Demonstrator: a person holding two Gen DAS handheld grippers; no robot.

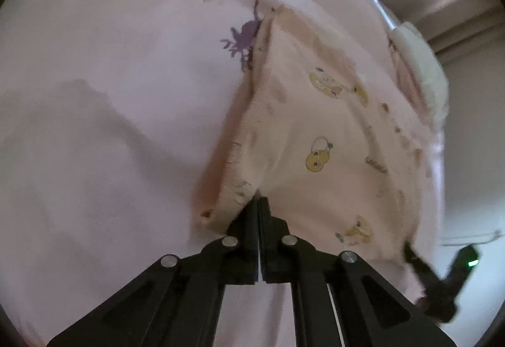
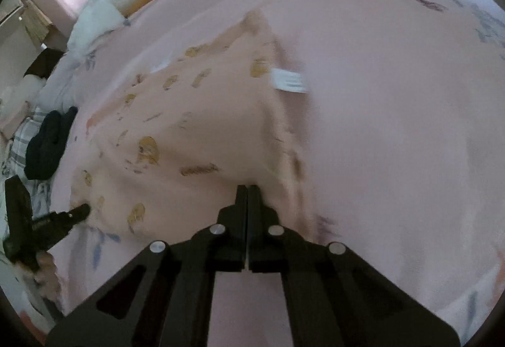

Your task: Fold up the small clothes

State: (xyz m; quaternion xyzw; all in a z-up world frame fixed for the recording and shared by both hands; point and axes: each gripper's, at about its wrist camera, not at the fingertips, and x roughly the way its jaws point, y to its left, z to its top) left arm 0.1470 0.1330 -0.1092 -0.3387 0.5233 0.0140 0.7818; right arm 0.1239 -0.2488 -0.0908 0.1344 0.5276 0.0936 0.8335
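The small garment (image 1: 315, 132) — pale peach cloth printed with little yellow cartoon figures — lies spread on a pink bedsheet (image 1: 94, 126) that carries scattered purple and orange prints. The left tool (image 1: 258, 200) has its jaws pressed together on the garment's near edge, beside a corner where the cloth is turned over along a fold running away from the camera. The right tool (image 2: 247, 187) is likewise closed tight on the garment's near hem, close to its right-hand edge; in that view the cloth rises slightly toward the fingers. Each tool also shows in the other's camera, at the far side of the same hem, so the two grips sit well apart along one edge. A white care label (image 2: 288, 80) sticks out from the garment's right side onto the sheet. White pillows (image 2: 104, 15) lie at the head of the bed, and a dark bundle of clothing (image 2: 47, 142) rests off to the left — both frames are somewhat blurred.
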